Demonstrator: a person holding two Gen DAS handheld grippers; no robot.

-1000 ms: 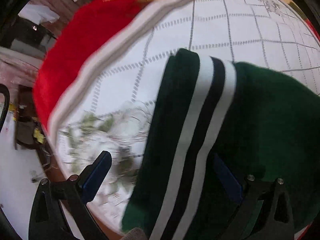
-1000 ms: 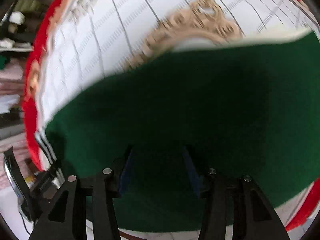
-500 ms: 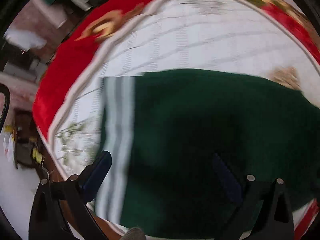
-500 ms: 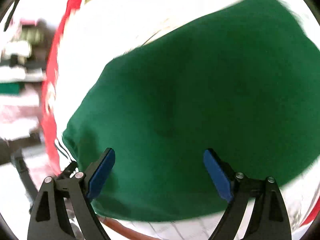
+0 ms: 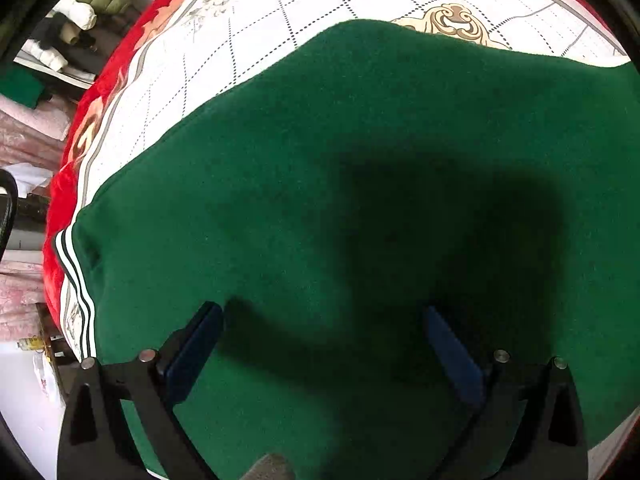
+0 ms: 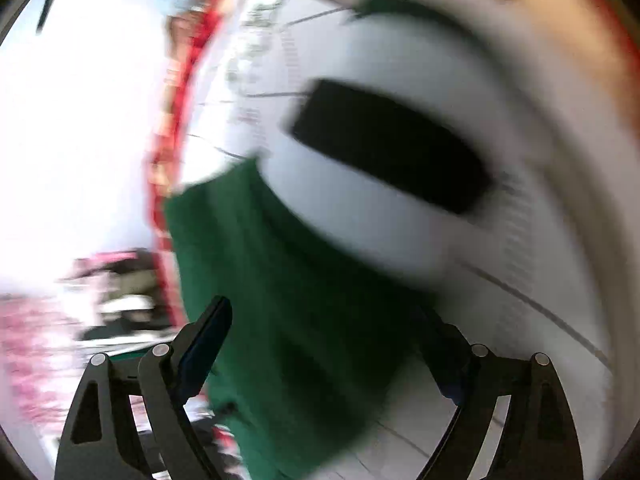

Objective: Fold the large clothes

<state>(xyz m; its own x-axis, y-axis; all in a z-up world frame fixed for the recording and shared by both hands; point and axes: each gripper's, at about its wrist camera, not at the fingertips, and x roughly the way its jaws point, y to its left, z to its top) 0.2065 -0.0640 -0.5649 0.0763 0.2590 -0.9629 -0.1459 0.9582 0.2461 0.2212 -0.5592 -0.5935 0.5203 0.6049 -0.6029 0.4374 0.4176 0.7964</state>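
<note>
A dark green garment (image 5: 320,200) lies flat on a white quilted bedspread (image 5: 240,40) with a red border. Its white and black striped hem (image 5: 74,280) shows at the left edge. My left gripper (image 5: 324,344) is open and empty, just above the green cloth. In the blurred right wrist view the green garment (image 6: 288,300) lies below a white sleeve with a black patch (image 6: 392,148). My right gripper (image 6: 328,348) is open and empty above the cloth.
The bed's red edge (image 5: 64,184) runs along the left. Beyond it are piles of clothes and bags (image 5: 80,12). A tan ornament (image 5: 452,24) is printed on the bedspread behind the garment. The right wrist view is heavily motion-blurred.
The left gripper has swung from the striped hem over the garment's plain green body. The right gripper opened and has swung fast toward the white sleeve side.
</note>
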